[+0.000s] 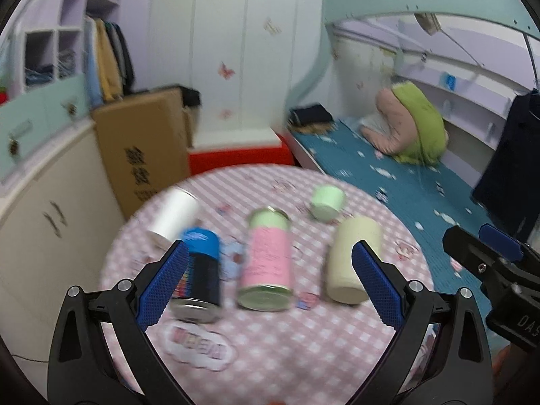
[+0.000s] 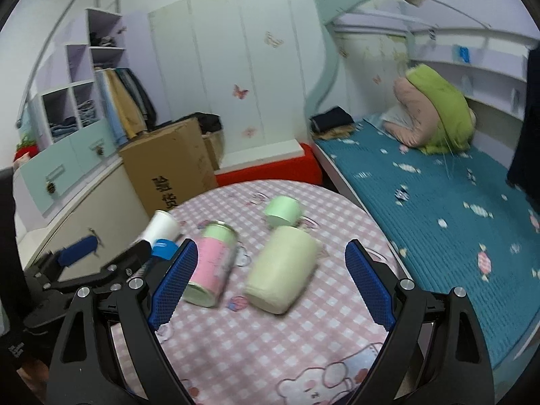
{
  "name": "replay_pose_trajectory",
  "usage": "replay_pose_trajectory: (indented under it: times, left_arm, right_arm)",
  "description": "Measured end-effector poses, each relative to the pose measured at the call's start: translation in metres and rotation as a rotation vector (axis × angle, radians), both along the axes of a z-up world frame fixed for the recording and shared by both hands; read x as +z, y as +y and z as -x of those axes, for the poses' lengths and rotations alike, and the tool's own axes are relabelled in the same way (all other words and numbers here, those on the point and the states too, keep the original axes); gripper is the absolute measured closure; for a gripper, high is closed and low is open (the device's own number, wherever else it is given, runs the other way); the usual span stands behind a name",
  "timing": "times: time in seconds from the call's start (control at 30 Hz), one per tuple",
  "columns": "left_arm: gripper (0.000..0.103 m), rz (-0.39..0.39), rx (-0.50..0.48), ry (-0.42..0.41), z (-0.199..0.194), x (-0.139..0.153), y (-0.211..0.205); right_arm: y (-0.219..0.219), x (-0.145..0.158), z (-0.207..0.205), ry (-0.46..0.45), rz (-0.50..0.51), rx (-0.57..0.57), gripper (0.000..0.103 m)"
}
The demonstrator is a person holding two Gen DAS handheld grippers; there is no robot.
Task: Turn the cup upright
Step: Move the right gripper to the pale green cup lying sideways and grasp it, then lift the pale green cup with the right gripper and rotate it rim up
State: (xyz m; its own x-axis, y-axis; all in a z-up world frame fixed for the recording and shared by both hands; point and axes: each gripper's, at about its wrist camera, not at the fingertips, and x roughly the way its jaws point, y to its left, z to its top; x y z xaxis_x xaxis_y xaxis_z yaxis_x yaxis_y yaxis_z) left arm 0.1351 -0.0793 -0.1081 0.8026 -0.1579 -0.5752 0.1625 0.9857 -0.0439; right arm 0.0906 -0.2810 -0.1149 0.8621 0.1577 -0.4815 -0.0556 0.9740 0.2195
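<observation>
Cream cup (image 2: pixel 281 271) lies on its side on the worktop (image 2: pixel 270 344), just right of the pink can (image 2: pixel 211 263). I hold both hand-held grippers (image 2: pixel 270 283) (image 1: pixel 270 283) apart, empty. Likely light, rigid, smooth; grasp mid-wall.

A child's bedroom at home. A teal-framed bunk bed with a blue candy-print mattress (image 2: pixel 422 185) runs off at two o'clock. White wardrobe doors with butterfly stickers (image 2: pixel 236 77) stand at twelve, and open lilac shelves of folded clothes (image 2: pixel 77 101) at ten.
</observation>
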Motion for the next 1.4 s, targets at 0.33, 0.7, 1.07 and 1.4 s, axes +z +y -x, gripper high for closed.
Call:
replay_pose_trajectory:
  times: [0.33, 0.7, 1.07, 1.4]
  left_arm:
    - [0.006, -0.06, -0.117, 0.157, -0.052, -0.068, -0.075]
    - [0.006, -0.092, -0.205, 0.235, -0.081, -0.106, -0.12]
    - [0.028, -0.012, -0.227, 0.332, -0.091, -0.123, -0.125]
    - [0.027, -0.044, -0.186, 0.337, -0.046, -0.121, -0.112]
  right_arm:
    - [-0.055, -0.054, -0.029, 0.149, -0.052, -0.133, 0.017]
    - [-0.08, -0.088, -0.052, 0.219, -0.074, -0.167, 0.017]
    - [-0.084, -0.094, -0.061, 0.236, -0.075, -0.167, 0.017]
    - [-0.071, -0.092, -0.042, 0.24, -0.05, -0.128, 0.017]
